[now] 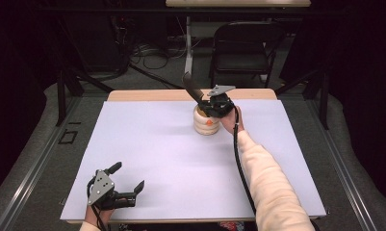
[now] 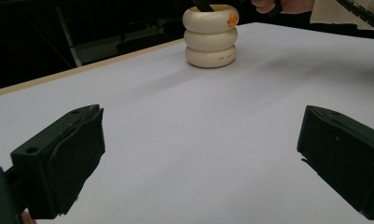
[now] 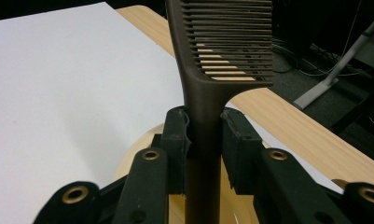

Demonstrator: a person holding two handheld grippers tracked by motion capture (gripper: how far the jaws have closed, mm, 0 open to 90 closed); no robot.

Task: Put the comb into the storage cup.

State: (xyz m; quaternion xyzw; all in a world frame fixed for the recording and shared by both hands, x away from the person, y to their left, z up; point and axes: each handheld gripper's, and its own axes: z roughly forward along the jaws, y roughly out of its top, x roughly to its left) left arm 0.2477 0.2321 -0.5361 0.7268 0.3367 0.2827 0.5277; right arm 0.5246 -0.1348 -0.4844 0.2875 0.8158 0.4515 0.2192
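Observation:
A cream ribbed holder [image 1: 206, 121], shaped like three stacked rings with an orange mark, stands near the far middle of the white table. Over it my right gripper [image 1: 211, 104] is shut on the handle of a dark brown comb [image 3: 208, 98], whose toothed end [image 1: 190, 85] sticks up and to the left. The comb's lower end reaches into the holder [image 3: 142, 154]. The holder [image 2: 211, 35] also stands far ahead in the left gripper view. My left gripper [image 1: 128, 179] rests at the near left corner, open, with nothing between its fingers [image 2: 63, 158].
The white sheet [image 1: 147, 154] covers the table, and a wooden strip [image 1: 147, 95] shows along the far edge. Behind the table are a black folding chair [image 1: 243, 48], cables on the floor and black stand legs on both sides.

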